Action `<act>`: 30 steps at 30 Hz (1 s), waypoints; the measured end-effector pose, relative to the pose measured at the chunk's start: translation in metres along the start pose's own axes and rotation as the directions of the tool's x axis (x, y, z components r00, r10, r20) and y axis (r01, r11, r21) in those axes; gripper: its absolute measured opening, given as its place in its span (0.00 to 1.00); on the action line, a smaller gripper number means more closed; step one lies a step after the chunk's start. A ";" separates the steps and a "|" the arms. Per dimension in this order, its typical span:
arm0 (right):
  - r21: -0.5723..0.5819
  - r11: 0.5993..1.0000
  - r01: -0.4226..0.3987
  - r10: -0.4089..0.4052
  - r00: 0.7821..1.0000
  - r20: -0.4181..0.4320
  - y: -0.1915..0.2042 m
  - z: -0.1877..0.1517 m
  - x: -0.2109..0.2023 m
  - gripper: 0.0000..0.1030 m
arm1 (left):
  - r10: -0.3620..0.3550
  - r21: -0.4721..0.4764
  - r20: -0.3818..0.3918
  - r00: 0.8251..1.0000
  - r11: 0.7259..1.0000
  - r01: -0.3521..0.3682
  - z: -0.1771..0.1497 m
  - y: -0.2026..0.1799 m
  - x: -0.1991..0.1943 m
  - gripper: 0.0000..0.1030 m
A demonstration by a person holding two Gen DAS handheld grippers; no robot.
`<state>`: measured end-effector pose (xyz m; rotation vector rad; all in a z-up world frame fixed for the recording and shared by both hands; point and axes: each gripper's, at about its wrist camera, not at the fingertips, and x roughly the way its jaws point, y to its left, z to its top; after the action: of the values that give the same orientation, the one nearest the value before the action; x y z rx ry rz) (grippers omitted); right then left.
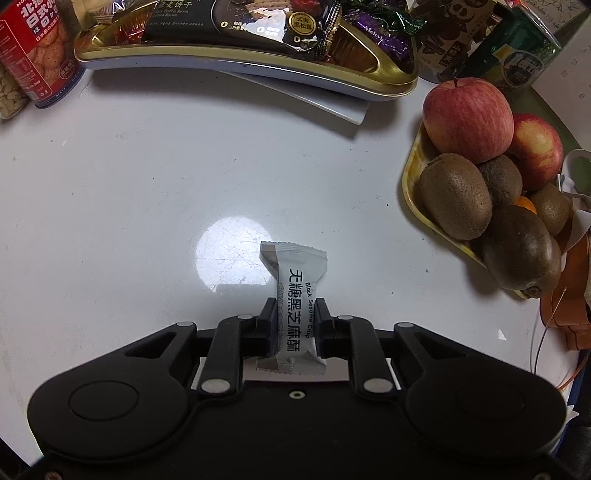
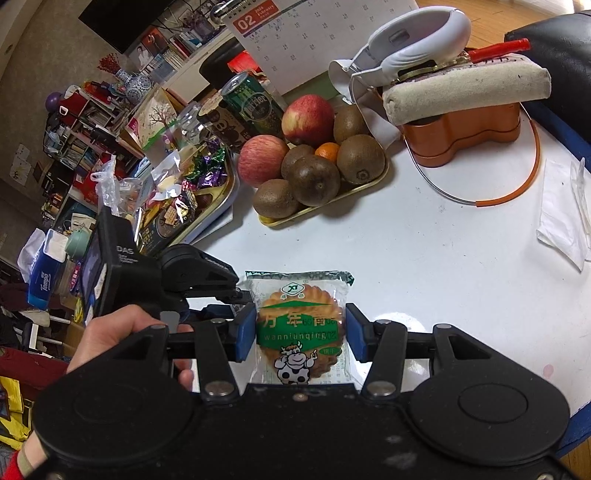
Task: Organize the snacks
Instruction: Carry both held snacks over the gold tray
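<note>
White glossy bench (image 2: pixel 424 251) caught a round glare of light, crowded bookshelves (image 2: pixel 74 140) stood far left, wooden floor (image 2: pixel 491 14) far right.

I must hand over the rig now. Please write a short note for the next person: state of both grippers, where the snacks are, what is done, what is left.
Left gripper: shut on the sesame candy, above the white table.
Right gripper: shut on the wrapped biscuit.
Snack tray: at the far edge of the table, already holding candies and a biscuit pack. Fruit tray beside it.
Done: both snacks picked up.
Left: probably put both on the snack tray.
</note>
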<state>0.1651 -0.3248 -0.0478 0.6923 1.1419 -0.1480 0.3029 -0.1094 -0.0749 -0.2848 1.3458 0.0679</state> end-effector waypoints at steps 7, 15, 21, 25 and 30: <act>0.023 0.999 0.036 -0.036 0.999 -0.019 -0.008 0.000 0.011 0.51 | -0.003 0.036 0.020 1.000 0.999 0.002 -0.002 0.002 -0.002 0.24; -0.004 0.999 0.036 -0.037 0.999 -0.040 -0.001 -0.003 0.018 0.51 | -0.005 0.137 0.044 0.999 0.991 -0.001 0.002 0.021 -0.016 0.24; -0.037 0.998 0.042 -0.045 0.996 -0.077 0.009 -0.007 0.033 0.51 | -0.026 0.167 0.043 0.999 0.986 0.018 -0.003 0.066 -0.029 0.24; -0.072 0.997 0.038 -0.044 0.995 -0.086 0.020 -0.010 0.041 0.51 | -0.041 0.186 0.044 0.998 0.982 0.032 -0.012 0.095 -0.041 0.24; -0.122 0.991 0.055 -0.066 0.994 -0.091 0.032 -0.013 0.050 0.51 | -0.044 0.205 0.071 0.997 0.978 0.028 -0.024 0.129 -0.060 0.24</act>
<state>0.1910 -0.2801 -0.0809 0.5640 1.2528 -0.0984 0.2389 0.0155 -0.0425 -0.1314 1.2613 -0.0891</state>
